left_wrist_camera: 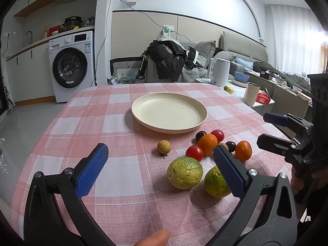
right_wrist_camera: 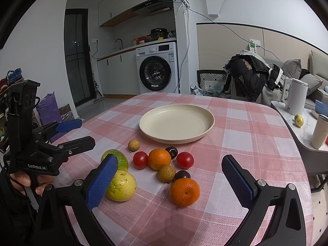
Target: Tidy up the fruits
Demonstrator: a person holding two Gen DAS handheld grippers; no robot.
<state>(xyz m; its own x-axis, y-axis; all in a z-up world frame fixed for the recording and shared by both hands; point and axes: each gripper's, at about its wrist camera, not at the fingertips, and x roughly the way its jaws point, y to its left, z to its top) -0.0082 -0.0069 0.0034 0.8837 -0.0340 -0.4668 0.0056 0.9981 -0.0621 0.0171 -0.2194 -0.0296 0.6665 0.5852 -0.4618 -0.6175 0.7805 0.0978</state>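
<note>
Cream plate sits bare beyond the fruit cluster on the checked cloth. Right gripper, fingers spread wide and gripping nothing, frames the near orange dead ahead; left gripper, also spread and unladen, faces the guava.

Bkgd: white front-load washing machine under a kitchen worktop w/ faucet, range hood above. Dark clothes heaped on a chair; white kettle and beige cup sit on a side table next to the counter w/ pink-white checked cloth. Sofa w/ grey pillows along the wall at the back.
</note>
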